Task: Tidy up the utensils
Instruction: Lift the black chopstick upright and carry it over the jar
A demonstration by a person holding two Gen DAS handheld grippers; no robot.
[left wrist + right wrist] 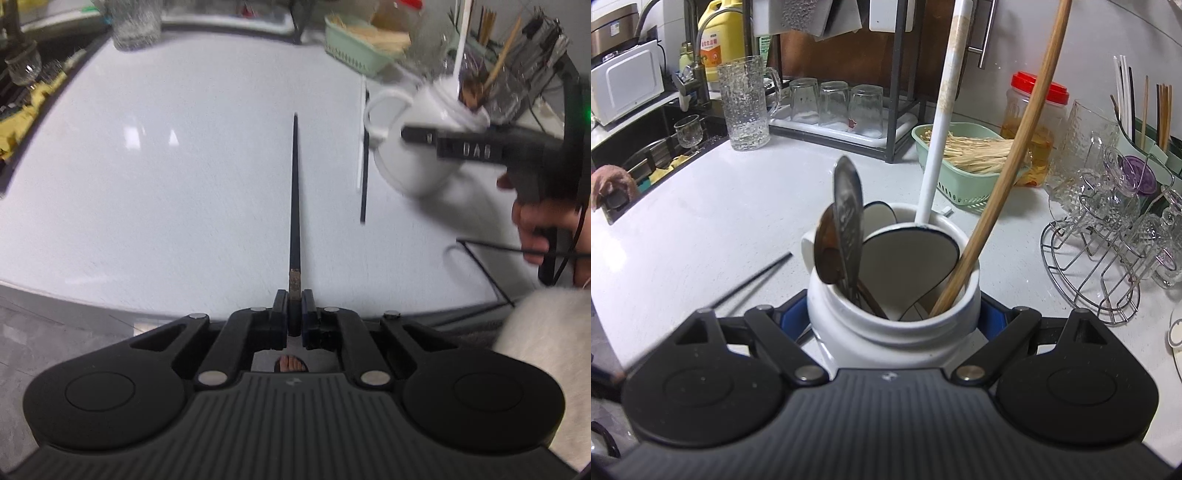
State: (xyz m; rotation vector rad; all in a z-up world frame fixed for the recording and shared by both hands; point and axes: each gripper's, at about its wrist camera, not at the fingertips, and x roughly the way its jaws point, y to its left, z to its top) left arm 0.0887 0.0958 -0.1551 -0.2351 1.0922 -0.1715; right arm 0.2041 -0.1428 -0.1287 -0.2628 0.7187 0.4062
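My left gripper (294, 301) is shut on a black chopstick (295, 192), which points straight forward above the white counter. A second black chopstick (365, 162) lies on the counter to the right; it also shows in the right wrist view (753, 278). My right gripper (894, 314) is shut around a white ceramic jar (886, 332), tilted and lifted in the left wrist view (417, 158). The jar holds a white ladle (942, 122), a wooden stick (1004, 173) and metal spoons (846, 221).
A green basket of noodles (960, 166), a red-lidded jar (1034, 122), a wire rack with glasses (1108, 236) and a chopstick holder (1145, 122) stand at the right. A glass pitcher (746, 107), upturned glasses (834, 107) and the sink (653, 155) lie at the left.
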